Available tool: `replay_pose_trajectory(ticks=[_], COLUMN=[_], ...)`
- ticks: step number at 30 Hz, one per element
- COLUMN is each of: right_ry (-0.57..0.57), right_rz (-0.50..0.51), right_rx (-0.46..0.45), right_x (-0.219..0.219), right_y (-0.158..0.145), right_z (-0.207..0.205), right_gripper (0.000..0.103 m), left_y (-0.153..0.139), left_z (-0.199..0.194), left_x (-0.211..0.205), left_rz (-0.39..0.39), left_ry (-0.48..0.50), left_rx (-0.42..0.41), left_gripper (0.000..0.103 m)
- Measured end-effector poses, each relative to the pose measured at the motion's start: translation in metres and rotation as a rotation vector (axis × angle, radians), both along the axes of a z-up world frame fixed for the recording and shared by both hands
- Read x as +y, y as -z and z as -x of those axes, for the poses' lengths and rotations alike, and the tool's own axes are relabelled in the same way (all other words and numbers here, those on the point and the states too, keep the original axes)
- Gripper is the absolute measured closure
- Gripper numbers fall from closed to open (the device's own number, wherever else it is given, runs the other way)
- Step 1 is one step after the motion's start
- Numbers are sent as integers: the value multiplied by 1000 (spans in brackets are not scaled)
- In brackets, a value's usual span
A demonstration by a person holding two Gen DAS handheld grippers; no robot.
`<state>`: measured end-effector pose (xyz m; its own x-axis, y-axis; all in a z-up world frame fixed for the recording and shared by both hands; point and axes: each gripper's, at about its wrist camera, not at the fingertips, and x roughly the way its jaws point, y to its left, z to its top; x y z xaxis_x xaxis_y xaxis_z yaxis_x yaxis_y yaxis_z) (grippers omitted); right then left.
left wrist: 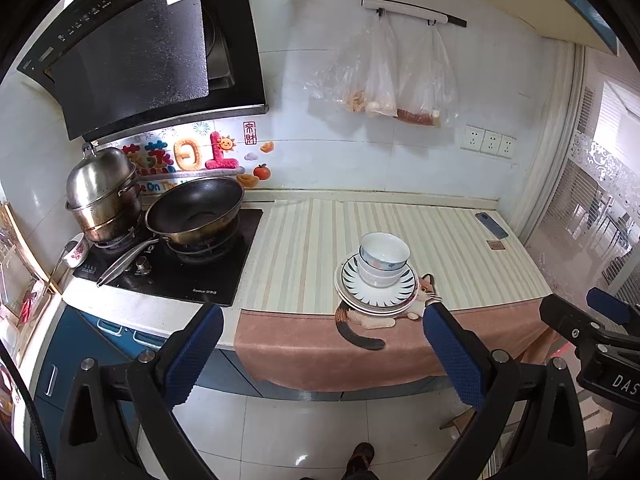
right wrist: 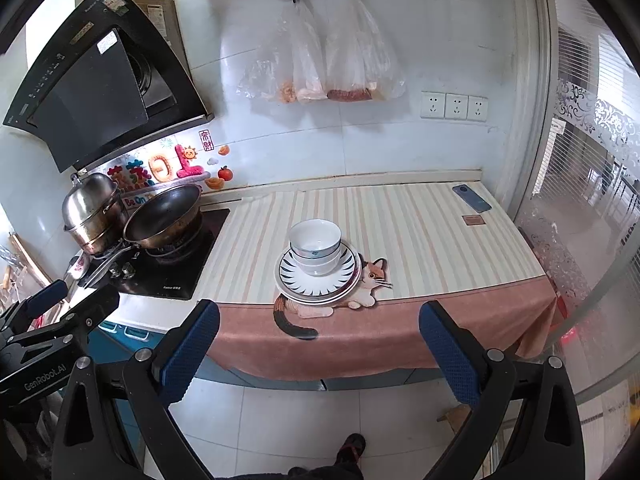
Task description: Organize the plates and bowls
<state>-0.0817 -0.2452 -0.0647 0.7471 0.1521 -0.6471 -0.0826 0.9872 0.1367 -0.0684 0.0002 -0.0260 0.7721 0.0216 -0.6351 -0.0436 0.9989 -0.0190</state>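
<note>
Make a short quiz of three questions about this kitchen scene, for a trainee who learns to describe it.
1. True or false: the bowls stand nested on the stack of plates.
2. What lies at the far right corner of the striped mat? A) a spoon B) a phone C) a cup
3. Fill in: the fingers of both grippers, left gripper and right gripper, are ____ and hold nothing.

Key:
1. True.
2. B, the phone.
3. Open; both are short of the counter edge.
</note>
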Motion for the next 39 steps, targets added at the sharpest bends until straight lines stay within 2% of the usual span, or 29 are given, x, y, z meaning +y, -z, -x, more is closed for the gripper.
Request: replay_pose_trajectory(ticks=[14, 39], right_ry=[3, 5], right_rz=[4, 5], right_rx=[-3, 2], right_x=[4, -2], right_y=[0, -2], right_z=[11, 6], right_gripper=[1, 1], left_y=[1, -6], left_z=[10, 11], left_x=[-1, -4], left_rz=[-6, -5], left_ry=[3, 5], left_rx=[-9, -9], left_gripper=[0, 1])
